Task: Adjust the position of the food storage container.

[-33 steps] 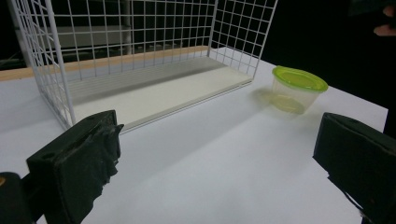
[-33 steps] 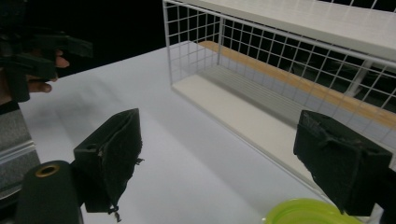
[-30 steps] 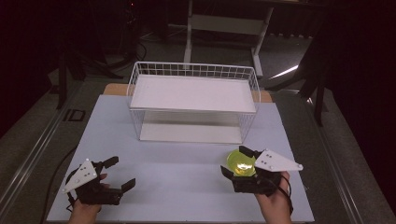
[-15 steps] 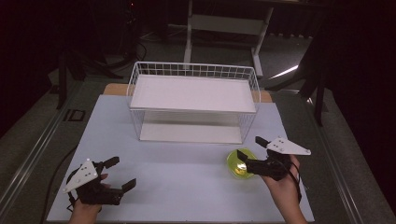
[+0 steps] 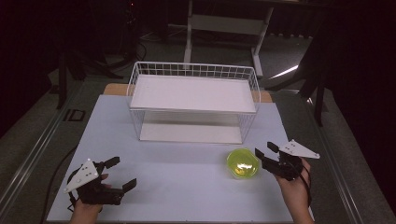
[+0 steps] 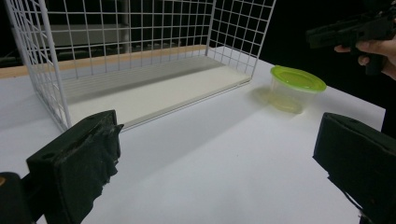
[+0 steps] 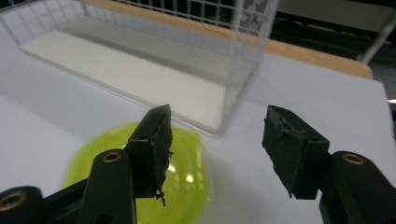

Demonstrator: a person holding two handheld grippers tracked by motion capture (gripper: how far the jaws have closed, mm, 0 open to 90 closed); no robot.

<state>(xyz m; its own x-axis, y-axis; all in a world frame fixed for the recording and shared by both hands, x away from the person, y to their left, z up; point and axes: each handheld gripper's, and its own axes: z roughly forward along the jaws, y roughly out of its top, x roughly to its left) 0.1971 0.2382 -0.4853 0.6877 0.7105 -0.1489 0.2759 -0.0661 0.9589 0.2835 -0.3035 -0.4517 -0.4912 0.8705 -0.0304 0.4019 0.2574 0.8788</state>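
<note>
You are bringing your right tool [image 5: 264, 156] in beside the green-lidded container [image 5: 243, 164], which is standing on the table [image 5: 187, 186] just in front of the wire rack [image 5: 194, 100], and its jaws have just been closing partway, with one jaw over the lid's edge and nothing gripped between them yet. Your left tool [image 5: 122, 173] is resting released and wide at the table's near left corner, well apart from the container. By my reading you are only at the approach: the grasp, the lift and any placing in the rack are all left to do.

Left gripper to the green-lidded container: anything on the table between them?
Nothing: in the high view, only bare white table lies between the left gripper and the container.
</note>
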